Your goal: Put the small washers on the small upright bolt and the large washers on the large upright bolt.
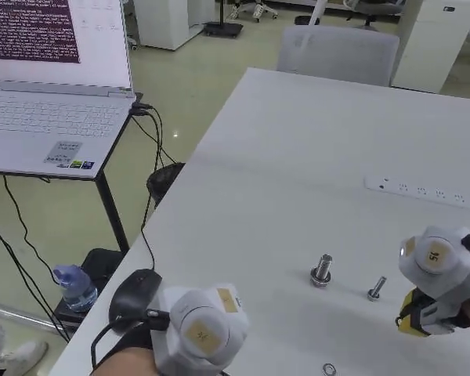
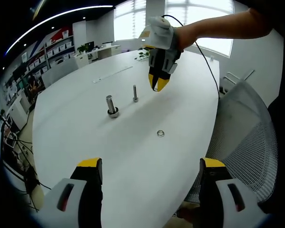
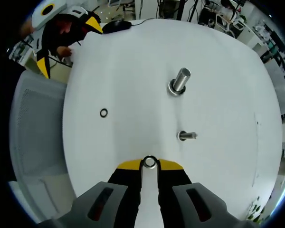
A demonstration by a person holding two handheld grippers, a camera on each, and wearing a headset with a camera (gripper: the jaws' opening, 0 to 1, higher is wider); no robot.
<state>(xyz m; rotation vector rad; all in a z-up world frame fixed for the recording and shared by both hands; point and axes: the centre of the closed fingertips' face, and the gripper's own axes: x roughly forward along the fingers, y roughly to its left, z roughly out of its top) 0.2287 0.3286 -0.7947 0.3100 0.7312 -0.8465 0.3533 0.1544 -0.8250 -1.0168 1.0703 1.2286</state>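
At bottom centre of the right gripper view, the right tool (image 3: 150,165) clamps a washer (image 3: 150,162): keep it level, hole centred over the small bolt (image 3: 187,136). Left tool (image 2: 151,164): jaws apart.

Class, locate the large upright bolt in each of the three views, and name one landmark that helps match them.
Head view: the large upright bolt stands lower right of centre.
Left gripper view: the bolt stands left of centre.
Right gripper view: the bolt stands upper right of centre, beyond the washer in the right tool.
Shared landmark: the small upright bolt, close beside it.
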